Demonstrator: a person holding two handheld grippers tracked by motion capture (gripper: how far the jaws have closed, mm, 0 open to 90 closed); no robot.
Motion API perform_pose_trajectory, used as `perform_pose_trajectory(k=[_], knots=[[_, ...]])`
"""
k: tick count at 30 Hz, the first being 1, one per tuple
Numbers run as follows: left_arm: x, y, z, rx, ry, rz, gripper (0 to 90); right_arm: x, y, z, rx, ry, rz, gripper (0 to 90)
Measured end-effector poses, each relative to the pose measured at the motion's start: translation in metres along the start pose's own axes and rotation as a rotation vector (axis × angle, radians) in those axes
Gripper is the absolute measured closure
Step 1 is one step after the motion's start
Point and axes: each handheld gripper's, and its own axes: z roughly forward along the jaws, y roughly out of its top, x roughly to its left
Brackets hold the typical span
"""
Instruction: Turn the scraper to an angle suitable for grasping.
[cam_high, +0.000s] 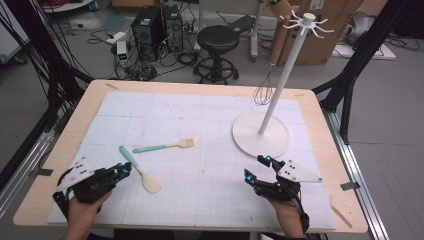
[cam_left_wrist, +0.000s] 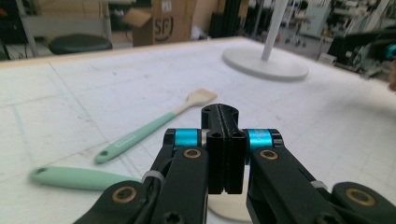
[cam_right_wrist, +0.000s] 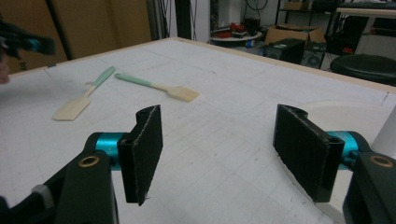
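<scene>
My left gripper (cam_left_wrist: 223, 140), shut empty: spatula (cam_high: 140, 170) just ahead, handle (cam_left_wrist: 74, 178) toward jaws; right gripper (cam_right_wrist: 224, 149) open, farther.

Two mint-handled wooden spatulas (cam_high: 141, 170) (cam_high: 164, 146) are laid mid-table, near the left gripper (cam_high: 123, 169) — the right gripper (cam_high: 256, 167) is held beside a white rack base (cam_high: 250, 134), a whisk (cam_high: 263, 91) hung behind.

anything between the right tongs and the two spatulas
No, bare white gridded mat lies between the right tongs and the two mint-handled wooden spatulas, per the right gripper view.
</scene>
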Motion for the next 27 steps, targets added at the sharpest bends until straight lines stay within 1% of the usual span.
perform_pose_trajectory(k=[2, 3, 4, 7, 8, 9, 10, 11, 12, 13, 15, 16, 17, 18, 20, 21, 23, 25, 27], knots=[[0.001, -0.001, 0.008, 0.016, 0.026, -0.017, 89.7, -0.001, 0.000, -0.002, -0.011, 0.002, 0.005, 32.2], [0.005, -0.001, 0.011, 0.018, 0.063, -0.039, 89.7, -0.001, 0.001, -0.003, -0.015, 0.003, 0.005, 32.2], [0.007, -0.001, 0.011, 0.014, 0.091, -0.049, 89.7, -0.001, 0.001, -0.004, -0.019, 0.003, 0.011, 32.2], [0.020, 0.000, 0.005, 0.024, 0.167, -0.065, 89.7, -0.002, 0.000, -0.007, -0.028, 0.001, 0.014, 32.2], [0.027, 0.001, 0.002, 0.034, 0.182, -0.086, 89.7, -0.003, 0.000, -0.008, -0.030, 0.000, 0.012, 32.2], [0.034, 0.002, -0.001, 0.036, 0.197, -0.116, 89.7, -0.003, 0.000, -0.009, -0.031, 0.003, 0.018, 32.2], [0.043, 0.006, -0.007, 0.007, 0.229, -0.150, 89.7, -0.003, 0.000, -0.009, -0.034, 0.000, 0.015, 32.2], [0.051, 0.009, -0.011, -0.007, 0.248, -0.163, 89.8, -0.003, 0.000, -0.010, -0.035, 0.002, 0.019, 32.3], [0.059, 0.014, -0.014, -0.006, 0.250, -0.165, 89.8, -0.002, 0.000, -0.011, -0.036, 0.001, 0.021, 32.2], [0.062, 0.016, -0.015, -0.006, 0.250, -0.164, 89.8, -0.002, 0.000, -0.012, -0.037, -0.003, 0.018, 32.2], [0.068, 0.021, -0.015, 0.006, 0.257, -0.141, 89.8, -0.002, 0.001, -0.012, -0.038, -0.001, 0.016, 32.3], [0.071, 0.021, -0.013, 0.018, 0.265, -0.122, 89.8, -0.002, 0.001, -0.012, -0.040, 0.000, 0.020, 32.2], [0.073, 0.021, -0.012, 0.029, 0.277, -0.113, 89.7, -0.002, 0.001, -0.013, -0.041, -0.002, 0.017, 32.2], [0.079, 0.019, -0.008, 0.043, 0.296, -0.108, 89.7, -0.002, 0.001, -0.012, -0.042, -0.003, 0.018, 32.3], [0.092, 0.016, -0.002, 0.067, 0.325, -0.111, 89.7, -0.002, 0.001, -0.012, -0.040, 0.001, 0.020, 32.2], [0.099, 0.013, 0.002, 0.081, 0.332, -0.112, 89.8, -0.001, 0.001, -0.012, -0.039, 0.000, 0.017, 32.3], [0.105, 0.010, 0.009, 0.121, 0.342, -0.100, 89.8, 0.000, 0.001, -0.012, -0.036, 0.004, 0.019, 32.3], [0.109, 0.007, 0.017, 0.154, 0.331, -0.084, 89.8, 0.000, 0.001, -0.011, -0.038, 0.009, 0.015, 32.3], [0.110, 0.005, 0.024, 0.180, 0.318, -0.078, 89.8, 0.000, 0.002, -0.011, -0.040, 0.012, 0.011, 32.3]])
